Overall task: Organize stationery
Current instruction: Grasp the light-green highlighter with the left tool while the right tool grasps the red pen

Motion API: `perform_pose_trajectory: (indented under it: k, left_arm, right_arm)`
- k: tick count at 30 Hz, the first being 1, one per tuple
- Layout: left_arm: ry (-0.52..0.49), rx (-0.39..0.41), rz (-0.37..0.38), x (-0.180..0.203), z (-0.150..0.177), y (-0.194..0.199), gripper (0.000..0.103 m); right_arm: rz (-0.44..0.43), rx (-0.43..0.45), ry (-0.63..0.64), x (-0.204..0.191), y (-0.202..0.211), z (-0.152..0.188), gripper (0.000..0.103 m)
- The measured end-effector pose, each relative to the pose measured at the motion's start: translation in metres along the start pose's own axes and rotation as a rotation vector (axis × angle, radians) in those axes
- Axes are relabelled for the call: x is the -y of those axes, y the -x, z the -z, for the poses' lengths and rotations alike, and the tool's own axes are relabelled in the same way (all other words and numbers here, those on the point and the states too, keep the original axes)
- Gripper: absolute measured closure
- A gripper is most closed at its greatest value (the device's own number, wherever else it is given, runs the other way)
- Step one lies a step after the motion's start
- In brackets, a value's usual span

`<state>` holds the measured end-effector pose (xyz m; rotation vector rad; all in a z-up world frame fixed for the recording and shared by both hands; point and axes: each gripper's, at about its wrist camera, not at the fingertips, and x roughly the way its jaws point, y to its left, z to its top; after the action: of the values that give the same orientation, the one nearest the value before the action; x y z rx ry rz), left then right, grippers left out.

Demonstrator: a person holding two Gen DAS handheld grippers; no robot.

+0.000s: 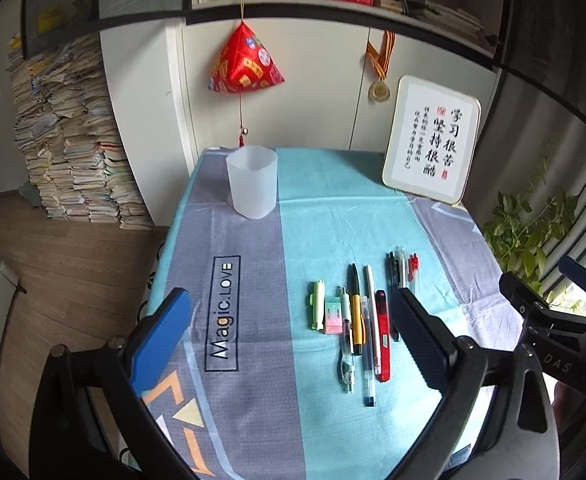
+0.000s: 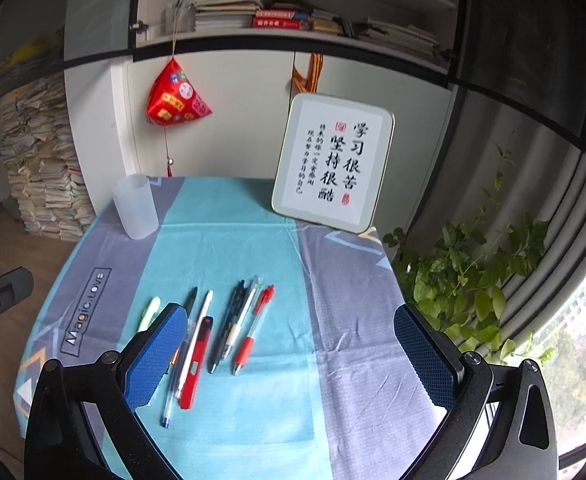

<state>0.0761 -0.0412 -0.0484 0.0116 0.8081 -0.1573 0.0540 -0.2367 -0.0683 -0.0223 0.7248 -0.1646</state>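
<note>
A row of stationery lies on the blue and grey tablecloth [image 1: 325, 216]: a green highlighter [image 1: 316, 304], a pink eraser [image 1: 334, 314], a yellow and black pen [image 1: 356, 312], a red utility knife [image 1: 382, 336], a clear blue-tipped pen [image 1: 368, 360] and a bunch of pens [image 1: 403, 272]. A translucent cup [image 1: 253, 186] stands upright at the far left. My left gripper [image 1: 289, 332] hovers open above the row, holding nothing. My right gripper [image 2: 291, 348] is open and empty too, above the cloth just right of the red pen [image 2: 253, 330] and red utility knife [image 2: 197, 364]. The cup [image 2: 135, 208] is far left.
A framed calligraphy board [image 2: 333, 164] leans at the table's back right. A leafy plant [image 2: 465, 288] grows past the right edge by the window. A red ornament [image 1: 245, 60] hangs on the wall behind. Stacks of books [image 1: 69, 140] stand on the floor at the left.
</note>
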Motion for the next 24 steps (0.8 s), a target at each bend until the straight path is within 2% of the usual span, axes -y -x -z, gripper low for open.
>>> perform_pose_trajectory:
  k: [1, 2, 5, 8, 9, 11, 15, 20, 23, 24]
  left_arm:
    - [-0.002, -0.038, 0.005, 0.002, -0.001, -0.013, 0.023]
    - [-0.002, -0.078, 0.013, 0.004, -0.003, -0.028, 0.027]
    - [0.005, -0.160, 0.013, 0.007, -0.001, -0.063, 0.029]
    - [-0.013, -0.211, -0.002, 0.010, 0.007, -0.087, 0.029]
    - [-0.017, -0.224, -0.009, 0.010, 0.010, -0.092, 0.030]
    - [-0.021, -0.251, -0.024, 0.008, 0.013, -0.104, 0.035]
    - [-0.016, -0.308, 0.015, 0.006, 0.006, -0.129, 0.055]
    - [-0.015, -0.353, -0.039, 0.010, 0.001, -0.153, 0.057]
    - [-0.003, -0.401, -0.012, 0.013, 0.006, -0.166, 0.068]
    - [0.000, -0.382, -0.005, 0.013, 0.005, -0.165, 0.069]
  right_arm:
    - [0.004, -0.024, -0.005, 0.001, -0.012, -0.001, 0.001]
    - [0.002, -0.053, -0.007, 0.003, -0.024, -0.001, 0.007]
    - [-0.030, -0.171, -0.018, 0.007, -0.063, 0.001, 0.021]
    - [-0.066, -0.250, -0.055, 0.012, -0.093, 0.008, 0.022]
    - [-0.079, -0.279, -0.074, 0.014, -0.101, 0.010, 0.025]
    - [-0.112, -0.337, -0.115, 0.019, -0.117, 0.013, 0.041]
    - [-0.127, -0.395, -0.172, 0.023, -0.138, 0.014, 0.042]
    - [-0.123, -0.418, -0.145, 0.013, -0.148, 0.008, 0.042]
    - [-0.092, -0.435, -0.149, 0.014, -0.155, 0.006, 0.049]
    - [-0.087, -0.444, -0.158, 0.017, -0.158, 0.007, 0.051]
